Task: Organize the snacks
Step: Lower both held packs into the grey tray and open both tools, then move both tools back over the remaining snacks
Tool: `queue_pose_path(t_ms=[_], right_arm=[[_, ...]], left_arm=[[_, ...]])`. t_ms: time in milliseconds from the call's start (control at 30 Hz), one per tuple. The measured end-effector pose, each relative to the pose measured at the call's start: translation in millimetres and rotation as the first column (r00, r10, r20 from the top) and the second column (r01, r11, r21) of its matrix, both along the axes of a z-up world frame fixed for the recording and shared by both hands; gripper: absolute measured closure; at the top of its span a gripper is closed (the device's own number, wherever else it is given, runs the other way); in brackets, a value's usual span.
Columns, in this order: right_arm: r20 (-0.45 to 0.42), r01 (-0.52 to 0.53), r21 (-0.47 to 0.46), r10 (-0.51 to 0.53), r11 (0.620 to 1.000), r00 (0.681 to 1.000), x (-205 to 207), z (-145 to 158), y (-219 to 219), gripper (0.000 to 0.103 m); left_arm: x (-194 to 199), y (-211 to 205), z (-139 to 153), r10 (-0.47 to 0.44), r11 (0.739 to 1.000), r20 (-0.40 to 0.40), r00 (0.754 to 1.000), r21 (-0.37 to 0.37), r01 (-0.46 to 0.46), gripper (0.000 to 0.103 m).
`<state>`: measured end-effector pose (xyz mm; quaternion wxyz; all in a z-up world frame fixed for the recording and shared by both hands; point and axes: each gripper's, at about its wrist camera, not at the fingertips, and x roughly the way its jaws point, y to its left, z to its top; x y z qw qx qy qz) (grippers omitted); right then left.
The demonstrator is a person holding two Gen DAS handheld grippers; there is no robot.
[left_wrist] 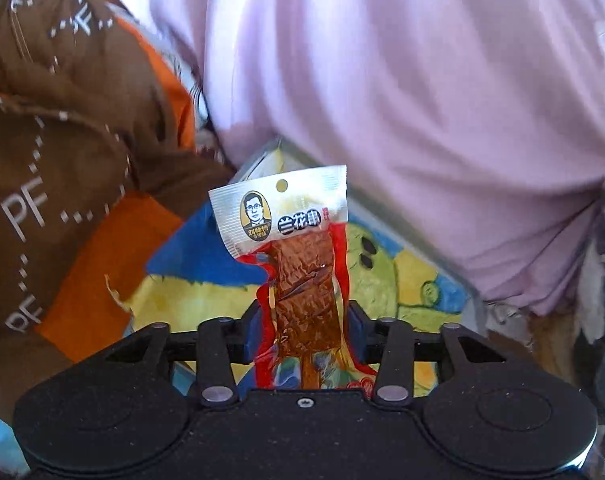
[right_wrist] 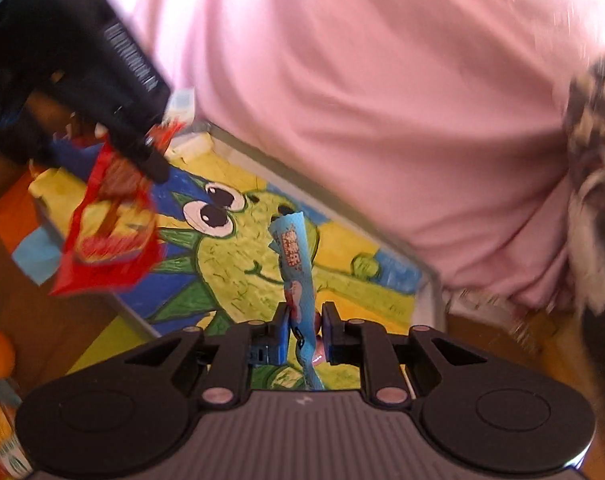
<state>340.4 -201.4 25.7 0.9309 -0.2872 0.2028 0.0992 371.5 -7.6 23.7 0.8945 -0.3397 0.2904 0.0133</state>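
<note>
Carrying both packets: the step in hand looks like moving two gripped snacks toward wherever they belong; neither view shows a bin or tray, so I cannot tell the destination.

Left gripper (left_wrist: 307,322): jaws closed onto the red-edged clear plastic snack packet with a brown strip inside and a silver header (left_wrist: 302,264), pinching it across its lower middle, low centre of the left wrist view.

Right gripper (right_wrist: 305,330): jaws drawn in on the slim light-blue foil snack stick (right_wrist: 298,276), held near its lower part, centre of the right wrist view.

Red packet, axis: long axis runs up the frame, along the fingers; silver header with its hang hole points to the top, slightly tilted left.

Blue stick, axis: also lengthwise up the frame, torn-looking top end leaning a little left, bottom end hidden behind the gripper body.

Seen from the right wrist: the left gripper and its red packet hang blurred at upper left.

Backdrop: a bright cartoon dinosaur picture under glass (right_wrist: 238,264) lies below both; a person's pink garment (right_wrist: 362,80) fills the top; brown lettered fabric (left_wrist: 62,140) sits at left.

Doing it well: keep both grips firm and the packets apart, since each hangs long and floppy; release one at a time, header end leading.
</note>
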Motion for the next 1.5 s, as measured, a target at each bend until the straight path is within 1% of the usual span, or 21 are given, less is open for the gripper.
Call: queue_pose_path(t_ms=[33,67,100,133,167,200,233,267,333,400,433,500,667,700,767,800,967,1067,1233,1367,1500], right_arm=[[-0.018,0.000,0.036,0.000,0.999,1.000,4.4,1.5,-4.4,0.082],[-0.031,0.001,0.076,0.002,0.997,1.000,7.0,2.9,-8.9,0.078],[-0.040,0.003,0.107,0.001,0.994,0.999,6.3,3.9,-10.6,0.073],[-0.047,0.007,0.136,0.000,0.991,0.999,7.4,6.1,-14.0,0.071],[-0.052,0.010,0.163,-0.002,0.987,0.999,7.9,8.5,-17.9,0.066],[-0.050,0.011,0.183,-0.001,0.983,0.999,8.2,10.1,-19.6,0.058],[-0.047,0.011,0.199,-0.002,0.980,0.999,7.5,12.2,-22.4,0.052],[-0.043,0.013,0.217,-0.004,0.976,0.999,6.7,13.8,-23.8,0.045],[-0.044,0.015,0.248,-0.004,0.969,0.999,5.0,17.0,-24.1,0.041],[-0.041,0.015,0.267,-0.004,0.964,0.999,0.7,20.5,-23.6,0.031],[-0.033,0.011,0.271,-0.002,0.962,0.999,-2.7,21.4,-23.6,0.028],[-0.003,-0.004,0.277,0.004,0.961,1.000,-9.9,24.1,-23.1,0.017],[0.077,-0.028,0.317,0.003,0.948,0.997,-27.4,40.1,-26.5,0.002],[0.098,-0.032,0.326,0.000,0.945,0.995,-32.7,44.1,-27.5,0.000],[0.131,-0.038,0.334,-0.007,0.942,0.991,-42.4,51.7,-29.2,0.000],[0.145,-0.041,0.338,-0.009,0.940,0.989,-47.8,55.7,-30.1,0.000],[0.199,-0.061,0.350,-0.011,0.935,0.980,-74.4,71.2,-34.0,0.000],[0.204,-0.087,0.360,0.012,0.929,0.979,-93.9,79.2,-36.4,0.000],[0.218,-0.134,0.349,0.059,0.927,0.974,-129.0,84.0,-35.8,0.000],[0.194,-0.152,0.361,0.085,0.920,0.977,-151.7,80.2,-35.3,0.000],[0.170,-0.171,0.342,0.118,0.924,0.978,-169.9,72.2,-32.6,0.000]], left_arm=[[2.9,-2.2,-2.4,0.001,1.000,-0.006,1.000,0.002,-0.001,0.052],[6.1,-2.7,-4.6,-0.003,1.000,-0.013,1.000,0.001,0.003,0.047],[9.3,-2.6,-7.3,-0.009,1.000,-0.023,1.000,0.003,0.009,0.044],[10.0,-2.6,-10.0,-0.006,1.000,-0.028,1.000,0.011,0.007,0.041],[10.5,-3.2,-10.9,-0.002,1.000,-0.022,1.000,0.020,0.002,0.037],[9.2,-3.1,-11.7,0.001,1.000,-0.018,1.000,0.028,-0.001,0.033],[4.5,-2.1,-13.0,0.007,0.999,-0.011,1.000,0.036,-0.007,0.027],[3.2,-1.9,-12.7,0.014,0.999,-0.001,1.000,0.046,-0.014,0.023],[2.0,-1.9,-11.6,0.021,0.998,0.012,1.000,0.064,-0.022,0.020],[-1.5,-2.8,-7.0,0.020,0.997,0.029,0.999,0.080,-0.022,0.017],[-3.4,-3.6,-4.7,0.017,0.996,0.039,0.999,0.088,-0.020,0.014],[-9.4,-5.5,1.6,0.010,0.993,0.073,0.997,0.120,-0.019,0.010],[-25.9,-9.1,20.3,-0.010,0.979,0.148,0.989,0.204,-0.020,0.008],[-29.8,-8.6,23.8,-0.009,0.977,0.159,0.987,0.213,-0.025,0.008],[-37.0,-7.5,30.2,-0.003,0.975,0.175,0.985,0.221,-0.036,0.002],[-42.1,-6.2,34.1,0.003,0.973,0.186,0.983,0.226,-0.046,0.001],[-66.0,-0.8,48.6,-0.002,0.965,0.206,0.979,0.258,-0.052,0.001],[-82.3,1.6,51.8,-0.033,0.955,0.190,0.981,0.297,-0.025,0.001],[-120.2,10.5,53.2,-0.066,0.939,0.167,0.984,0.344,0.004,0.001],[-146.7,21.0,48.7,-0.093,0.929,0.136,0.986,0.369,0.037,0.001],[-172.9,32.6,40.0,-0.112,0.918,0.098,0.989,0.391,0.066,0.001]])
